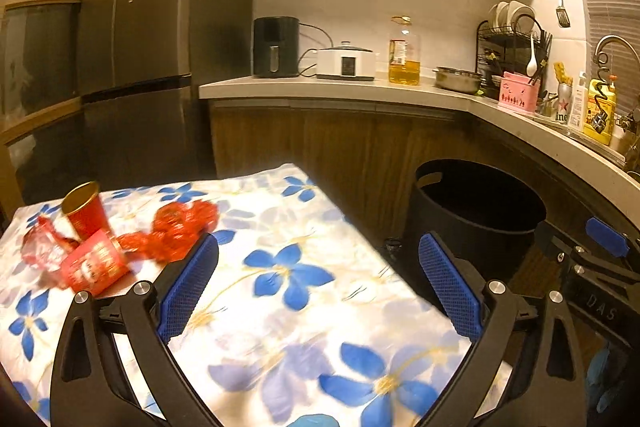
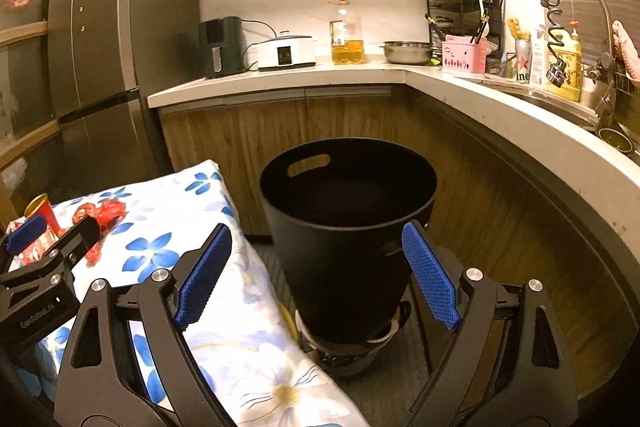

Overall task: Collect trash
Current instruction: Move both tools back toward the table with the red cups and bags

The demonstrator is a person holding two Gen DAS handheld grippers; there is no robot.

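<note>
A floral cloth (image 1: 304,267) is covering the table beside the kitchen counter, and the red trash (image 1: 120,239), cups and crumpled wrappers, is sitting at its far left corner. I am holding my left gripper (image 1: 318,279) and right gripper (image 2: 318,267) open and empty, the right facing the black bin (image 2: 348,211). Those light wrappers are risking slipping from my pads or scattering if I am closing too fast.

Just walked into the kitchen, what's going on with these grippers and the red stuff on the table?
A person holding two grippers is clearing trash. The left gripper is open over the floral tablecloth, near the red paper cups and crumpled red wrappers, holding nothing. The right gripper is open and empty, facing the black bin beside the table. No trash shows in the bin, though its inside is dark.
</note>
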